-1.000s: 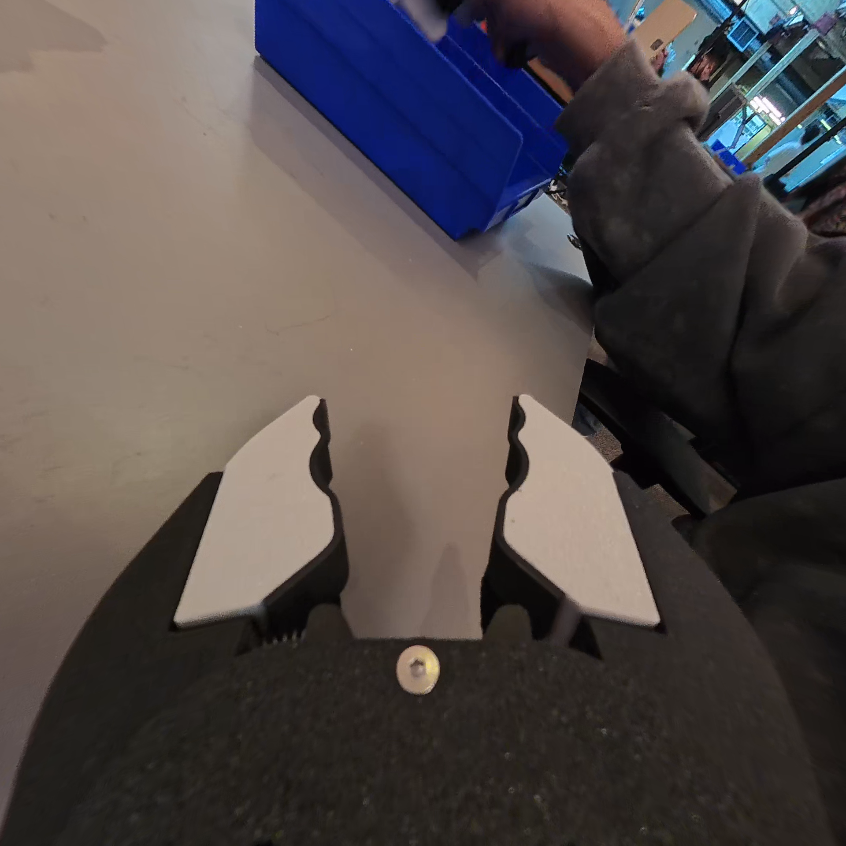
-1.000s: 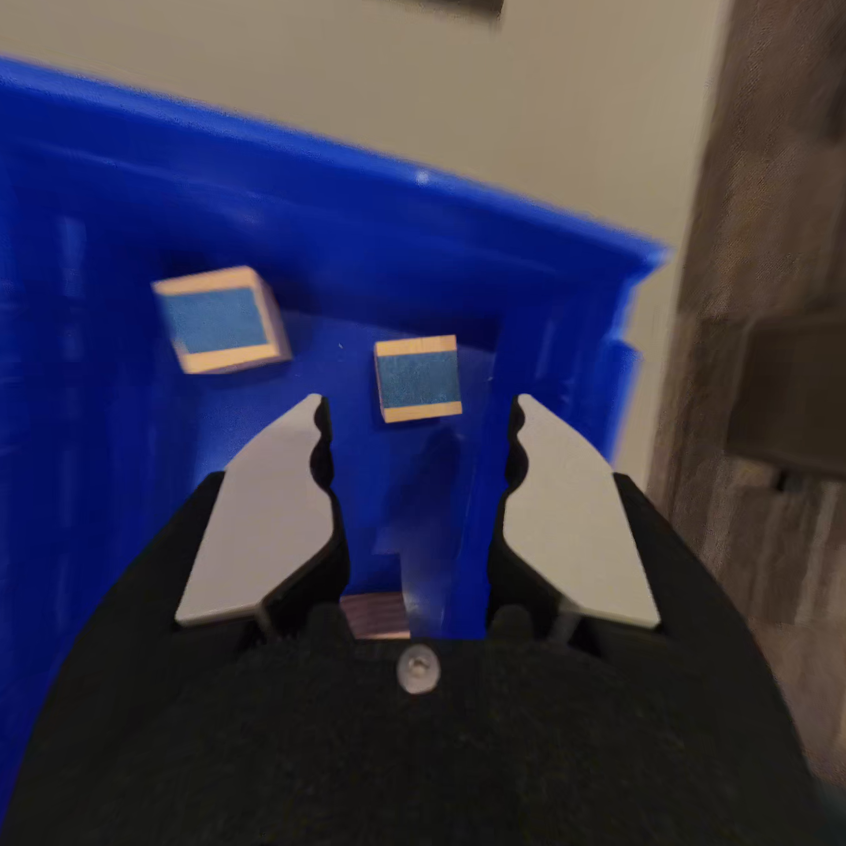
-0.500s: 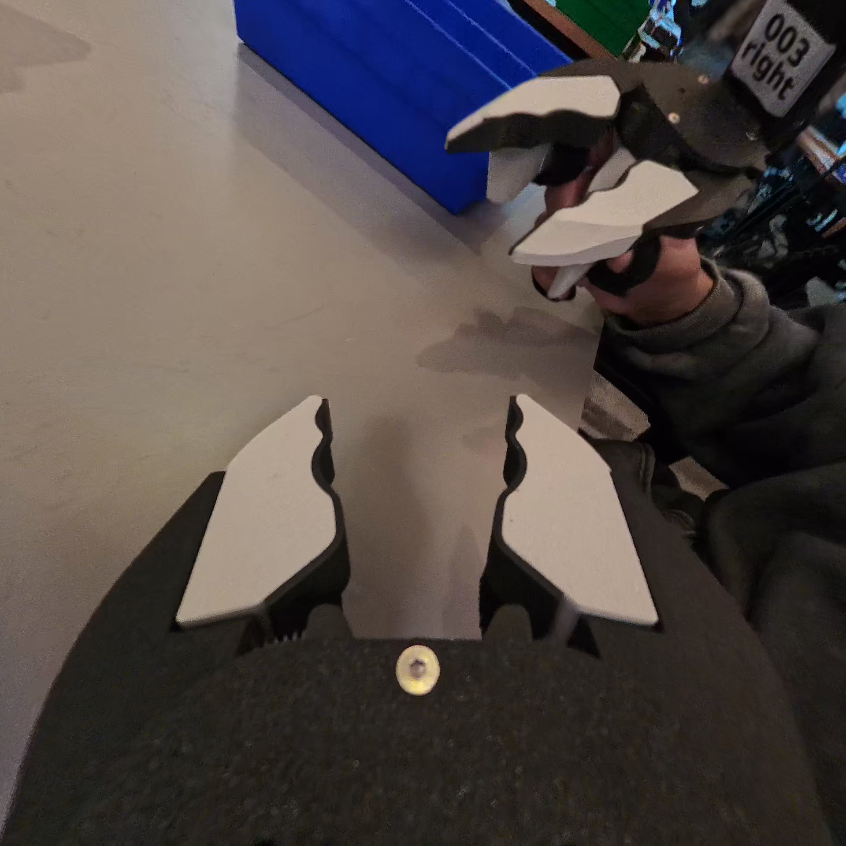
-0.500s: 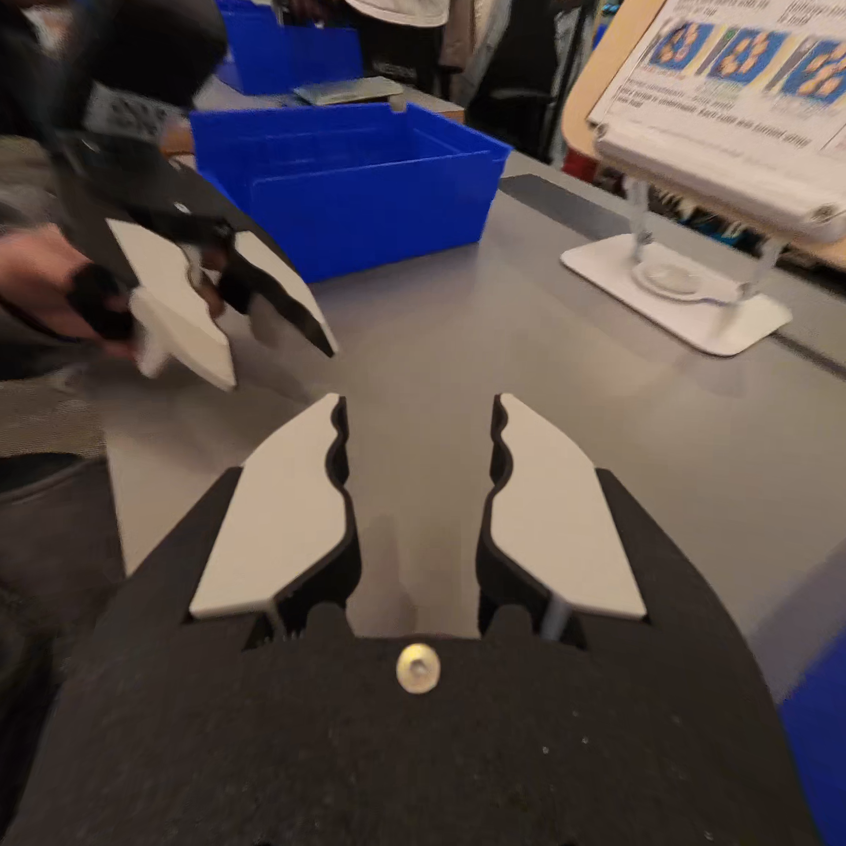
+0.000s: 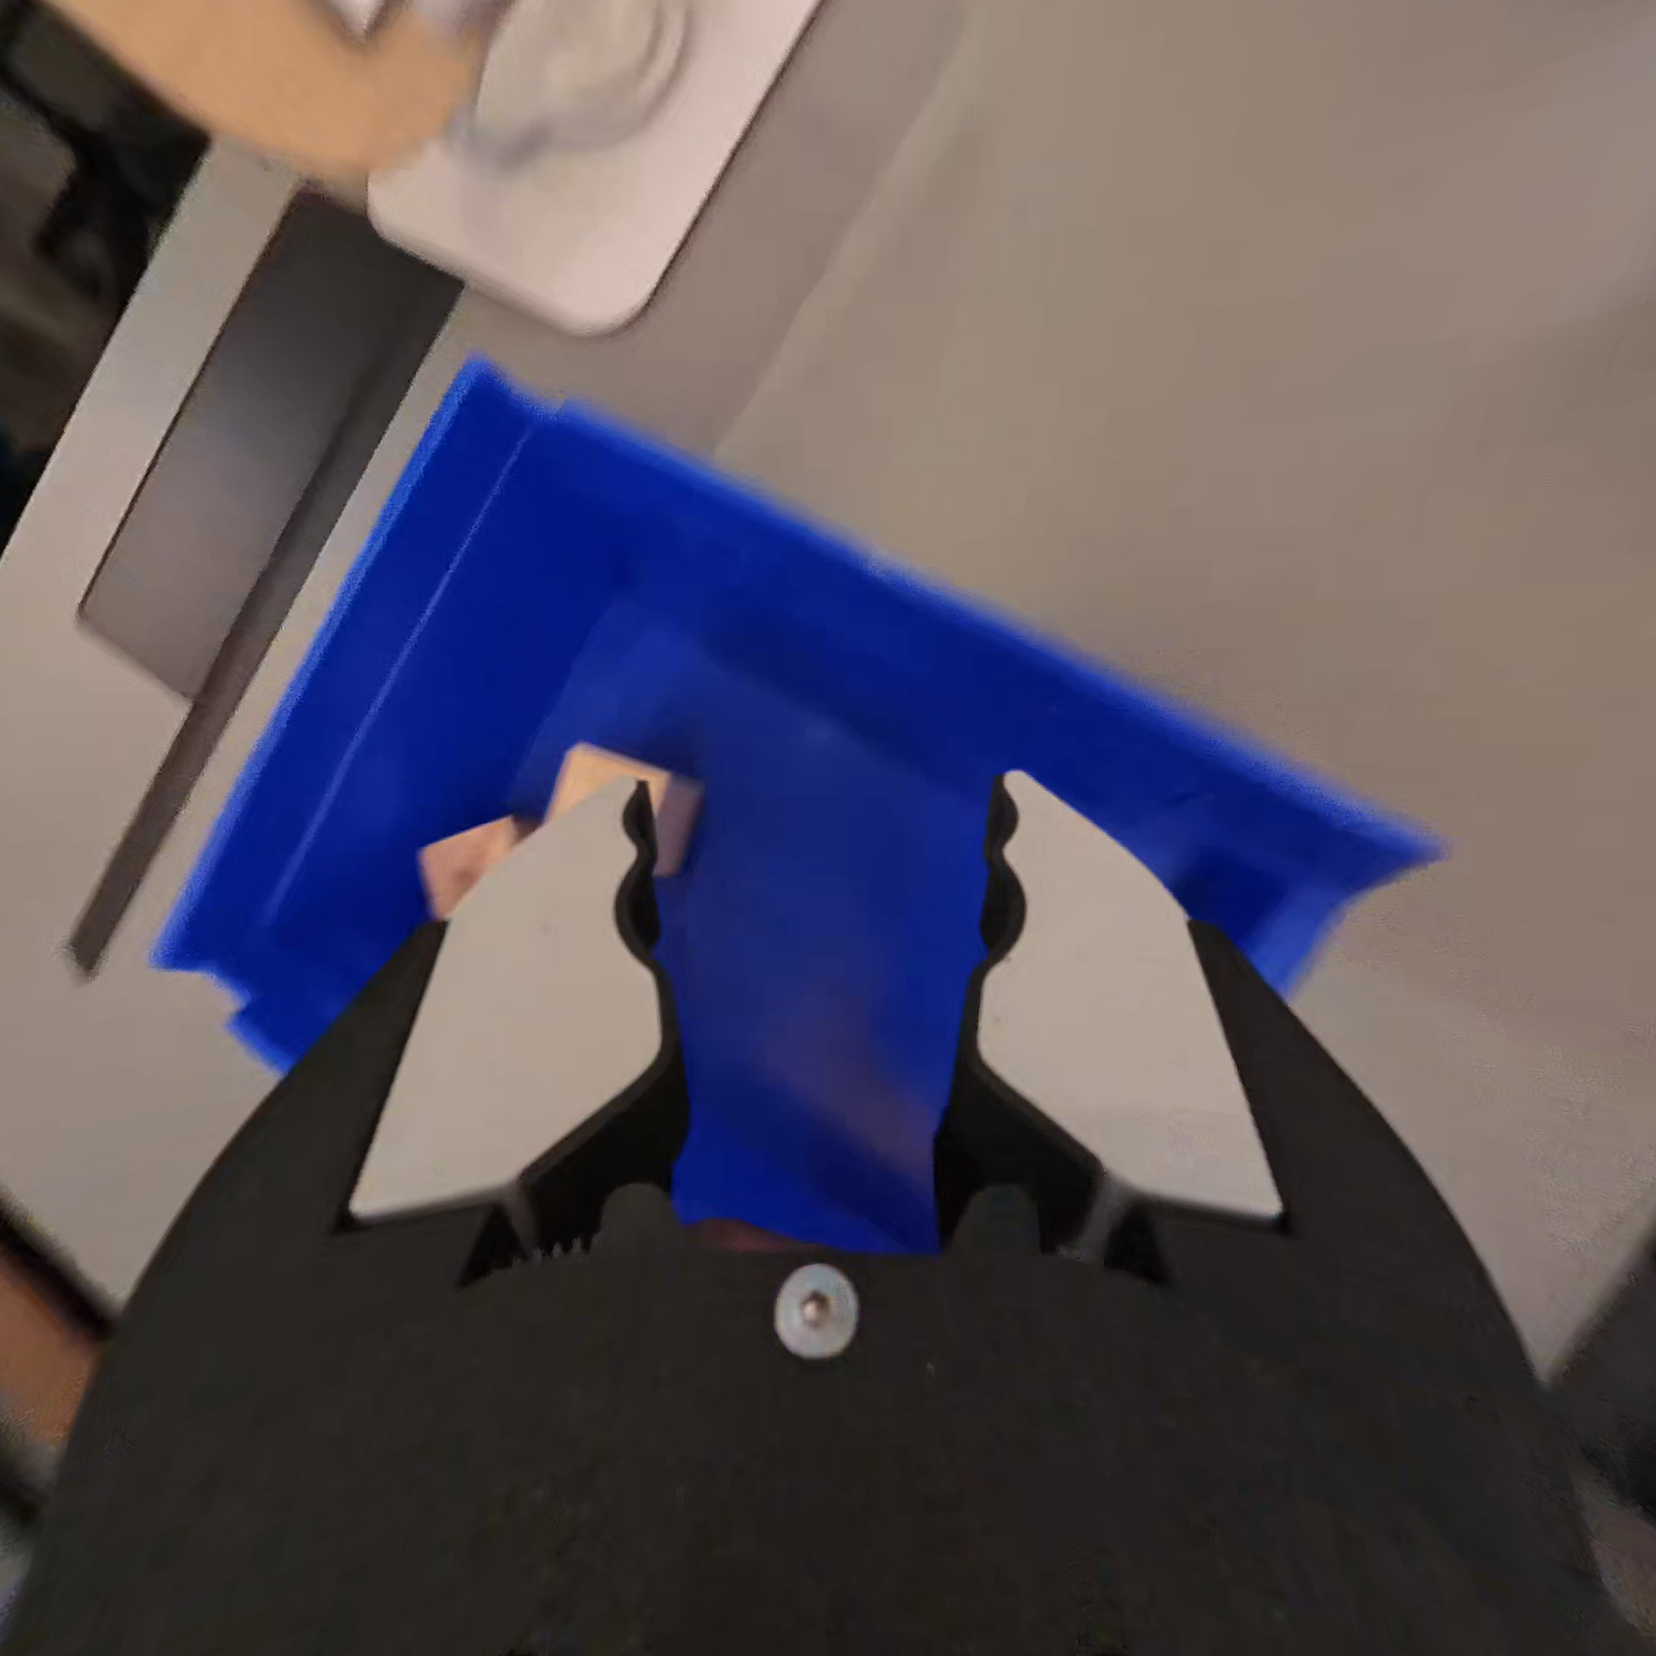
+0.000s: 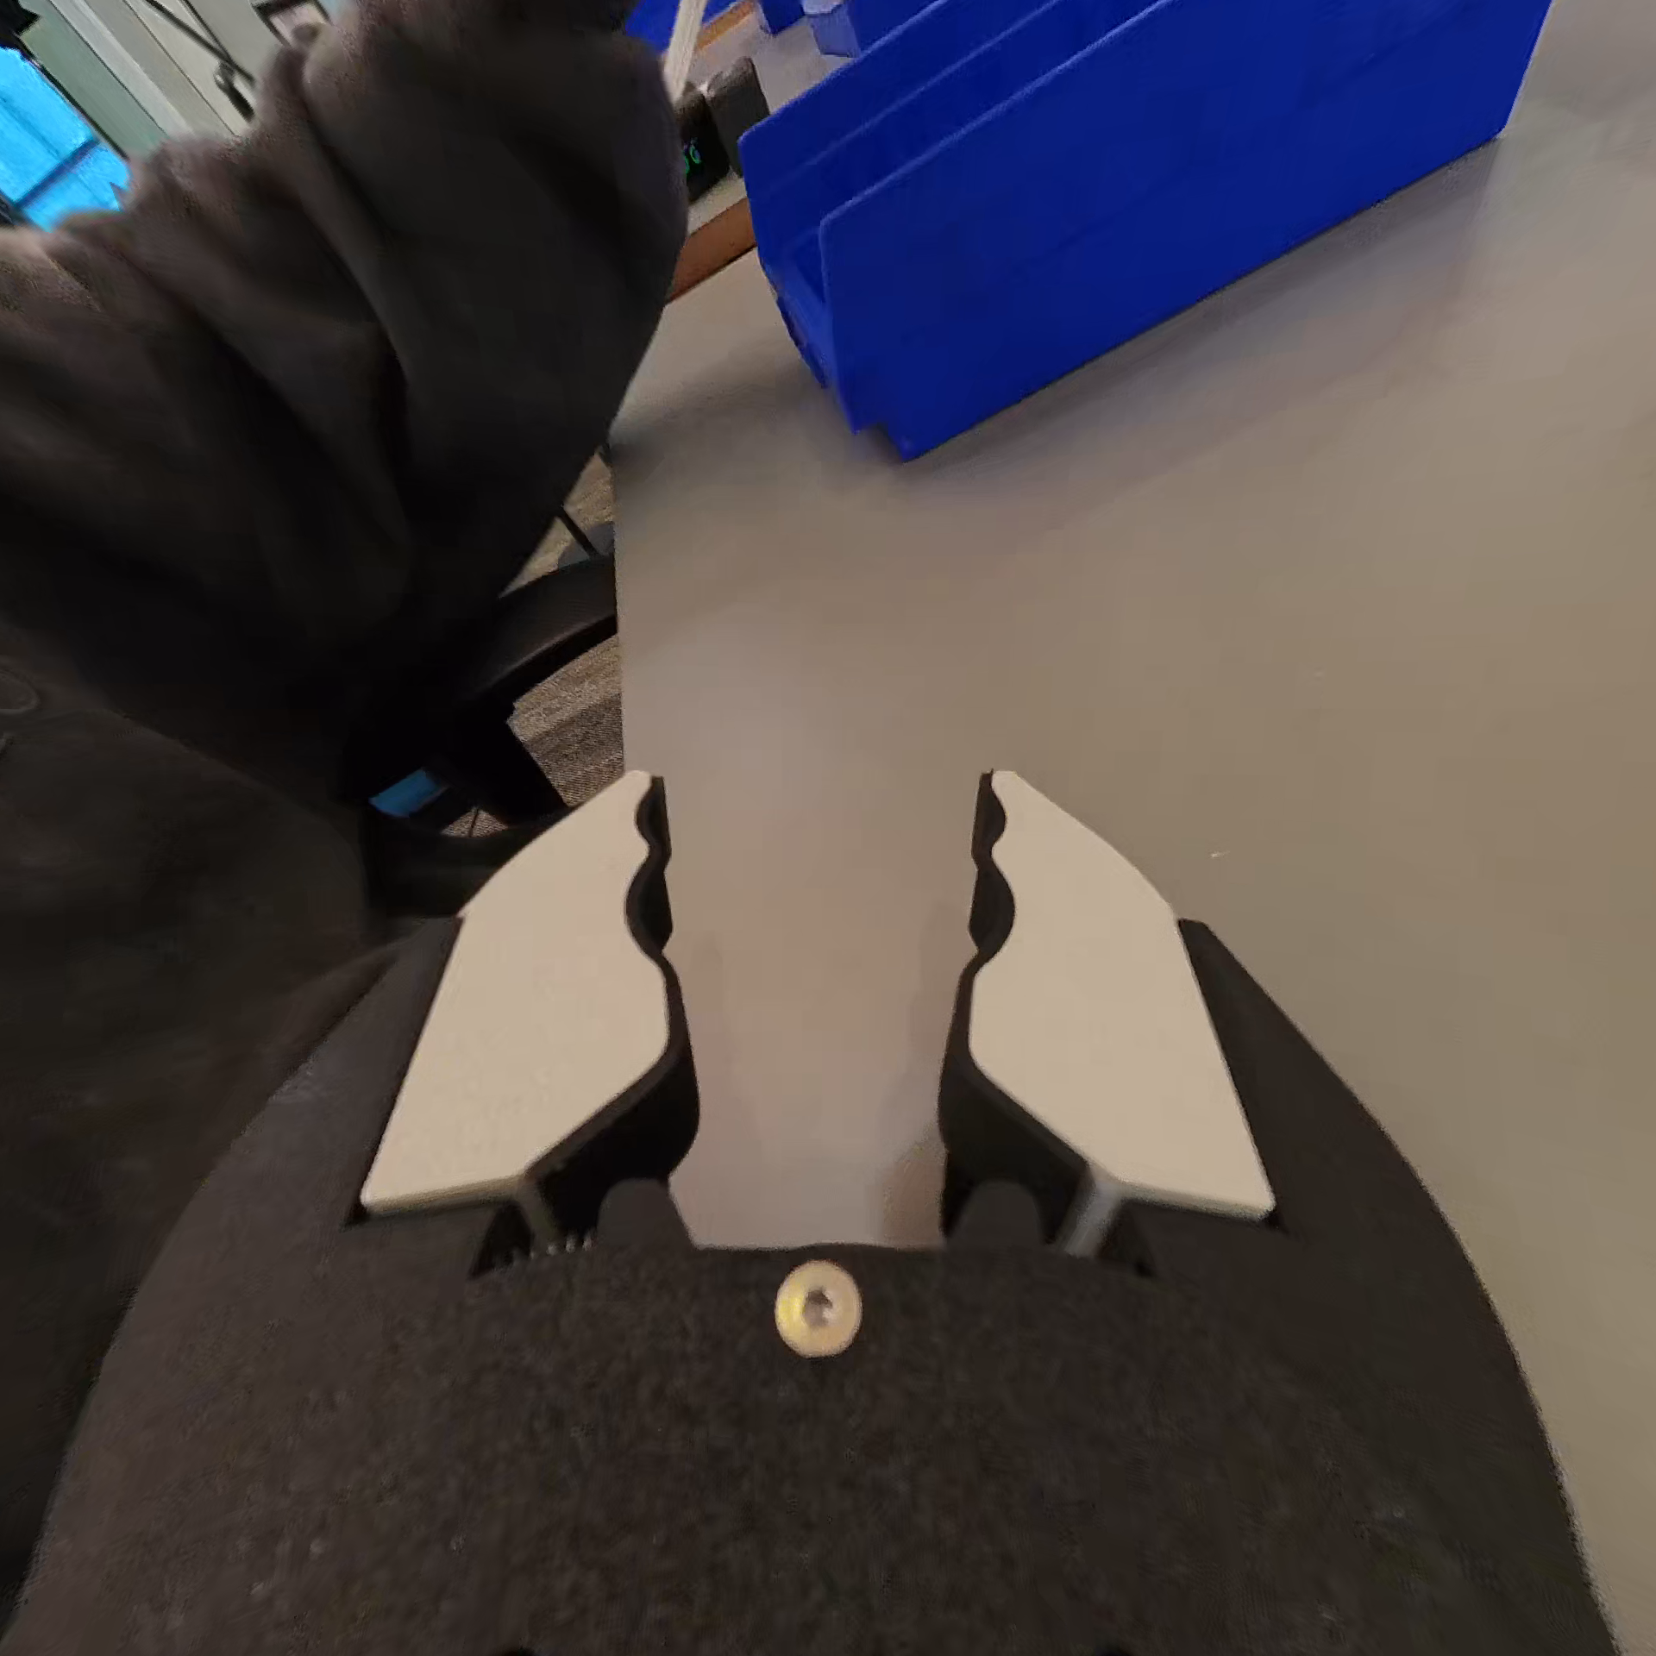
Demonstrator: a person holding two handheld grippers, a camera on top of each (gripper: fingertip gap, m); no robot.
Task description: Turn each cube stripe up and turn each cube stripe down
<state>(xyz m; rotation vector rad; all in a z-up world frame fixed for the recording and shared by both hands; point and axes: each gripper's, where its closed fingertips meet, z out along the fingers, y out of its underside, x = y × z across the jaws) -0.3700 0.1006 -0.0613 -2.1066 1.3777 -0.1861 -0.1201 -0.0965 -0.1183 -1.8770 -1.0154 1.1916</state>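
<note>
1. We find the left tool point(image 5: 815, 789) poised above the blue bin point(image 5: 896, 627), its fingers spread apart with nothing between them. The right tool point(image 6: 820, 784) is likewise parted and empty, held low over bare table point(image 6: 1254, 627), well apart from the bin point(image 6: 1120, 224) seen in its own view.

2. The task's things: two pale wooden cubes lie on the bin floor. One cube point(image 5: 677, 820) shows just beside the left finger's tip; a second cube point(image 5: 461, 869) is partly hidden behind that finger. The view is blurred, and we cannot tell which face carries the stripe on either.

3. Risk, misread orientation: with the stripe face unreadable, we judge a cube could be turned the wrong way or left as it lies.

4. Risk, off-centre approach: the cubes sit to the left of the gap, not within it. A straight descent would likely land the left finger on a cube and shove it aside.

5. Risk, crowding: the two cubes look close together and near the bin wall. We judge a finger may catch the neighbour or the wall, leaving no room to close cleanly.

6. Risk, slip on rotation: a grip on a cube's edge rather than flat faces could let it drop mid-turn.

7. A dark sleeve point(image 6: 314, 358) fills the right view's left side.
</note>
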